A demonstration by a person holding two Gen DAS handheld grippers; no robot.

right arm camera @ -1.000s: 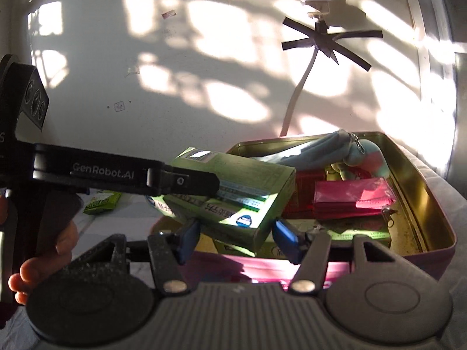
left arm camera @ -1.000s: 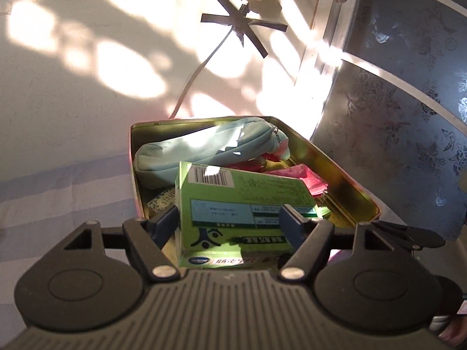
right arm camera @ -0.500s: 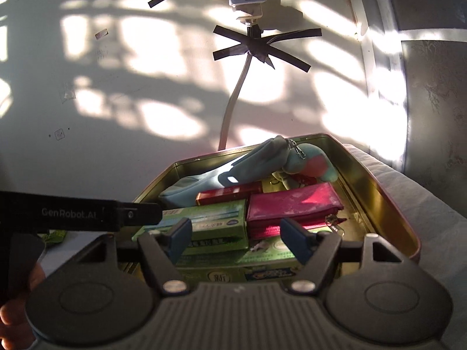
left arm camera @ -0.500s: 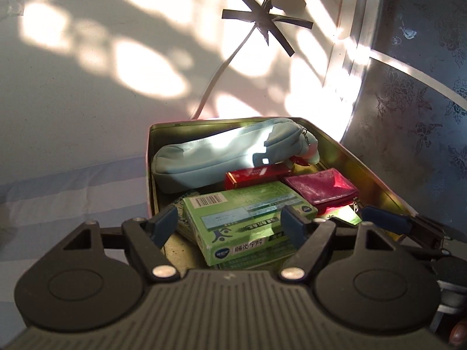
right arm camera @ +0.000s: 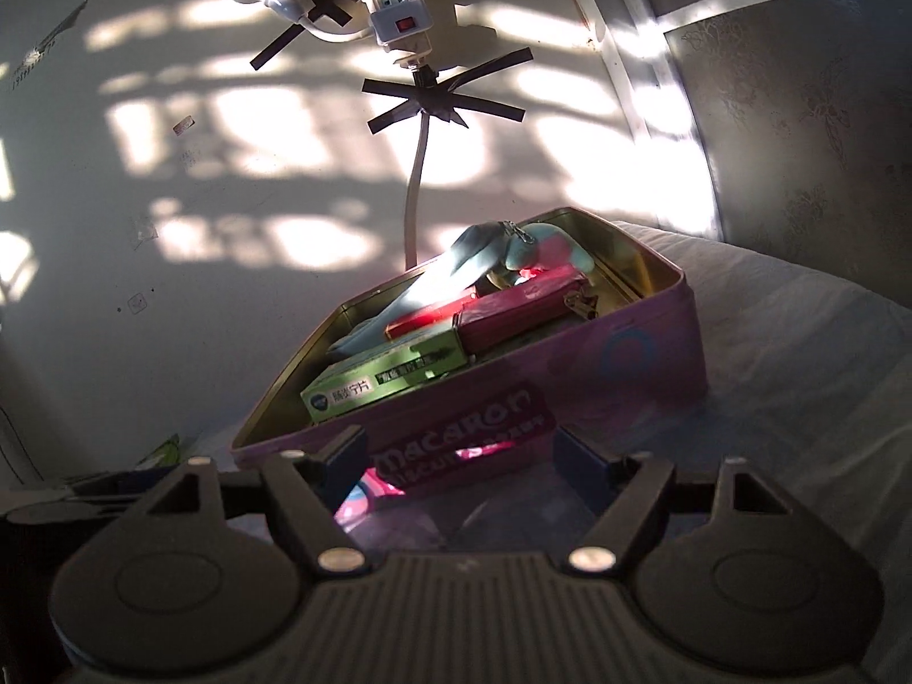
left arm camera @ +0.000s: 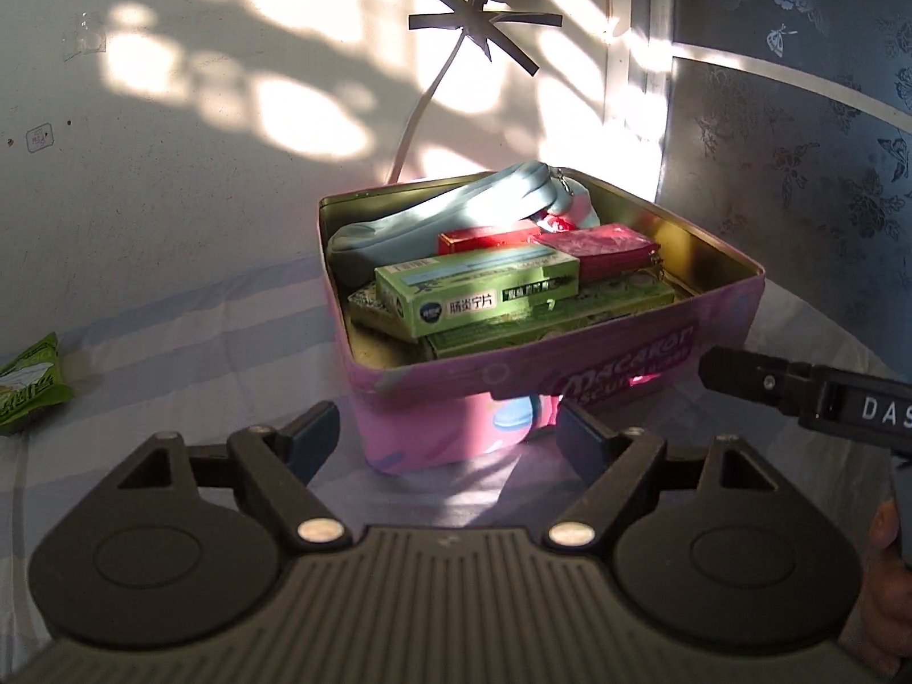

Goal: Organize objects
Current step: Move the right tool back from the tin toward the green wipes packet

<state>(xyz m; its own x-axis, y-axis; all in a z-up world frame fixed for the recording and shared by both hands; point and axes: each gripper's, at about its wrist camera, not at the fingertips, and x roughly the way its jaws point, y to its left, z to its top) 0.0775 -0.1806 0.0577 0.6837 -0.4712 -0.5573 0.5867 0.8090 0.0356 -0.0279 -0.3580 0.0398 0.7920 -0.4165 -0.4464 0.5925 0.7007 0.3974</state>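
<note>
A pink macaron tin (left arm camera: 570, 382) stands open on the striped cloth. Inside it lie a green medicine box (left arm camera: 479, 290) on top of other green boxes, a light blue pouch (left arm camera: 444, 216), a red box (left arm camera: 490, 236) and a pink wallet (left arm camera: 598, 245). My left gripper (left arm camera: 447, 433) sits back from the tin's front wall, jaws opening, nothing between them. My right gripper (right arm camera: 459, 459) faces the same tin (right arm camera: 570, 376) from the other side, jaws opening and empty too. The green box (right arm camera: 382, 382) lies free in the tin.
A green snack packet (left arm camera: 28, 393) lies on the cloth at the far left. A power strip (right arm camera: 399, 11) is taped to the wall, its cable dropping behind the tin. A dark patterned panel (left arm camera: 798, 142) rises at the right. A hand (left arm camera: 889, 598) holds the right gripper.
Both grippers let go of the green box, which now lies flat in the tin. Both pulled back from the tin, and their jaws stand wider.
</note>
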